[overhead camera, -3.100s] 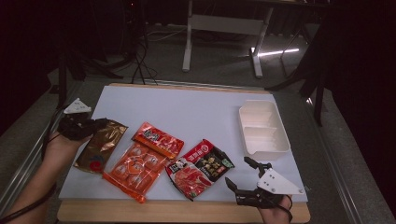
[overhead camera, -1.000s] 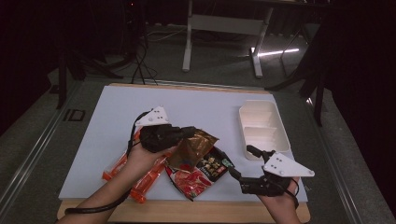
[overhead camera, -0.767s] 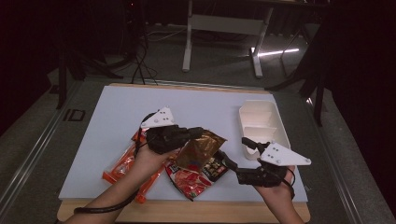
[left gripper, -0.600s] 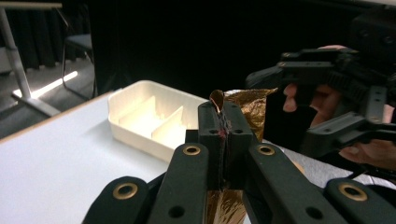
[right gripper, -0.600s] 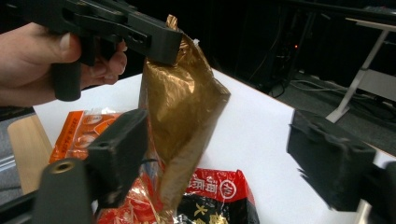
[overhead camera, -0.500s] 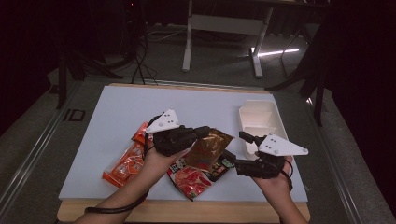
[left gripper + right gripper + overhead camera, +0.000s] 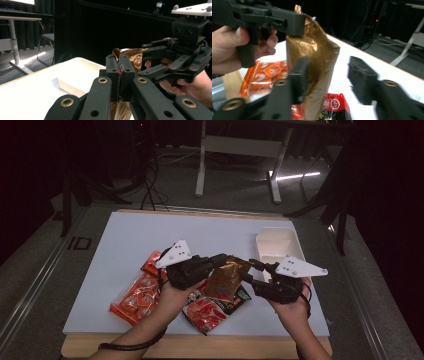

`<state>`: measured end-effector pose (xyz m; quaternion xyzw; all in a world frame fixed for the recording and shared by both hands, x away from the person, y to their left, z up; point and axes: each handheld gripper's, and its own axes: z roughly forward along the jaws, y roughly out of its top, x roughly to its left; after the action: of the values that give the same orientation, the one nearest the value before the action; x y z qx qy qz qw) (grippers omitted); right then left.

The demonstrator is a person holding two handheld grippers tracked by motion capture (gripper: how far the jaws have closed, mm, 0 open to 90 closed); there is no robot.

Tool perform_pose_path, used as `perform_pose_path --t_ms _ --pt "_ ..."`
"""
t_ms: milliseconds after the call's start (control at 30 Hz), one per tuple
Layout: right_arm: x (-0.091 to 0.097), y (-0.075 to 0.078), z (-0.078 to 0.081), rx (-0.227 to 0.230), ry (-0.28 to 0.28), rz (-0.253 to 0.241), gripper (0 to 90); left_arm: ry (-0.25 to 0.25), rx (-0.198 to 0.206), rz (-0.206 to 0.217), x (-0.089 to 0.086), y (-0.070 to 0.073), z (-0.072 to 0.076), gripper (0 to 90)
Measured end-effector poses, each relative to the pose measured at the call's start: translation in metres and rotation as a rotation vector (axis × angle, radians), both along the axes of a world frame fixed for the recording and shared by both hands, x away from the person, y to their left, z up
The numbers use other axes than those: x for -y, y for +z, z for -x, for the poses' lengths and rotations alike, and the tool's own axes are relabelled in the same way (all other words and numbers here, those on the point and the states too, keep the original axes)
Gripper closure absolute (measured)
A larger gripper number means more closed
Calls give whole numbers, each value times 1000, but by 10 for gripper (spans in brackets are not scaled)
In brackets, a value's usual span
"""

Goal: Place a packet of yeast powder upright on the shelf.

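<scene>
Item: crinkled gold-brown foil snack packet [image 7: 226, 277], lifted off the white surface [image 7: 125, 245] above the red packets [image 7: 212, 306], beside the white plastic tray [image 7: 277, 247]. My left tool [image 7: 120, 72] was clamped on its top edge. My right tool [image 7: 325, 75], jaws just closing around it, had not yet gripped. Handover begun; traying remained.

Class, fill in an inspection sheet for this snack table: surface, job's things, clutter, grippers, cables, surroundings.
Surface: white board on a wooden table.
Job's things: gold packet held up in the air; white tray at the right edge.
Clutter: orange packet and red packet lying flat.
Grippers: left gripper shut on the gold packet's top; right gripper has just been closing, the packet between its fingers, one finger not yet touching.
Cables: black leads on the floor beyond the table.
Surroundings: dark room, white desk legs.
</scene>
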<state>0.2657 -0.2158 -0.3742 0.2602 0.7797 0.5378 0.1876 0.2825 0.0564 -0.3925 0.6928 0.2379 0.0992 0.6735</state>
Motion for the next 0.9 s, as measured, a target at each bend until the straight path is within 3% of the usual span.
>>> perform_pose_path --t_ms 33,233,500,600,633,733,800,833,900 --pt "0 2 -2 -7 9 10 643 0 0 -3 1 -1 0 891" --pt "-3 5 -7 -25 51 58 844 -6 0 -13 0 -3 -1 889" --pt "-1 9 -10 -63 122 59 887 -44 -2 -39 -7 0 -3 850" --pt "0 11 -10 -62 134 64 890 -44 -17 -43 -13 3 -4 772" --pt "1 13 -11 -59 132 71 891 -40 -27 -44 -14 4 -5 678" --pt "4 17 -13 -57 138 70 892 -51 -48 -59 -18 5 -6 516" --pt "6 19 -15 -54 138 67 892 -53 -49 -65 -20 5 -5 478" --pt "9 21 -17 -60 148 58 891 -47 -45 -69 -20 4 -4 353" --pt "11 23 -20 -61 153 55 891 -30 -33 -61 -23 3 -2 302"
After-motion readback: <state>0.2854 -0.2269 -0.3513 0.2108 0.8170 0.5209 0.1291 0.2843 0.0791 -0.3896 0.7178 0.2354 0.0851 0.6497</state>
